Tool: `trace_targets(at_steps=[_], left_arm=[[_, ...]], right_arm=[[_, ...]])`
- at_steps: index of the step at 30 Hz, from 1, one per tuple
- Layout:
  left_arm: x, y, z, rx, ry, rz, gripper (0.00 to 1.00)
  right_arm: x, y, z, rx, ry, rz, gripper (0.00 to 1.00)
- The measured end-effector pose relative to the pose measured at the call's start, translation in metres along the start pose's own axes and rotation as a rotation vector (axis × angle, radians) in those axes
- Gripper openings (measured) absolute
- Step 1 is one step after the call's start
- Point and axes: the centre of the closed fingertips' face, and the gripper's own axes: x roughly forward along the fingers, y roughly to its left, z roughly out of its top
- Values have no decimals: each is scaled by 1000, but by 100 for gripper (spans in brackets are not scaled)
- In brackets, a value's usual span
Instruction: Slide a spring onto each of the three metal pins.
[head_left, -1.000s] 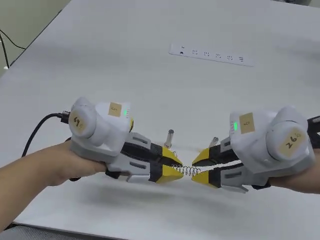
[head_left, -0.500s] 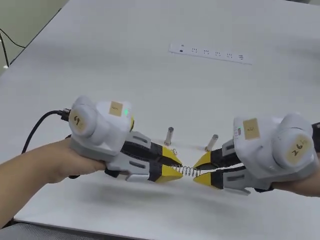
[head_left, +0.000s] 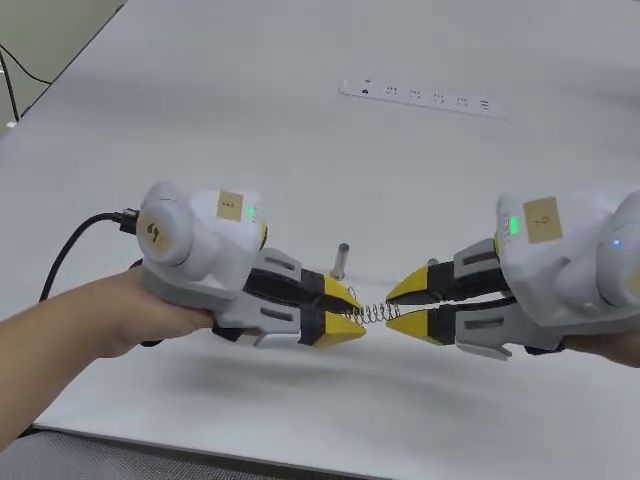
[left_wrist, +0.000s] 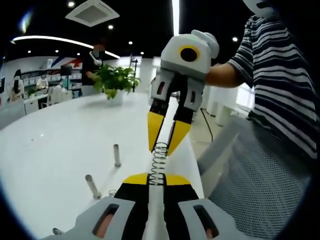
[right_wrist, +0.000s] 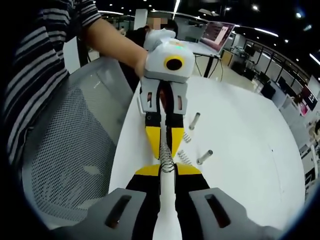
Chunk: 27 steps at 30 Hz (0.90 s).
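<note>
White workbench (head_left: 300, 150). Left gripper (head_left: 354, 318), right gripper (head_left: 393, 309) each clamp one end of spring (head_left: 373, 313). Pin (head_left: 342, 258) just behind spring. Step: probably spring transfer. Next: free one end, align to pin.

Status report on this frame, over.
Left hand-held gripper, right hand-held gripper: both shut on small coiled metal spring. Short upright metal pin beyond, bare. No obstruction seen.

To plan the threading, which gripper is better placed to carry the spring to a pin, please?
Left, probably: the left gripper is shut on the spring, and an upright pin stands just beyond its tips.
</note>
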Motion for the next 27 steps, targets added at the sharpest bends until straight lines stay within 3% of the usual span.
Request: trace_targets(at_steps=[7, 27], left_arm=[[-1, 0, 0, 7, 1, 8, 2], [2, 3, -5, 25, 29, 34, 2]], right_arm=[[-4, -2, 16, 26, -62, 8, 6], [6, -4, 34, 49, -132, -1, 7]])
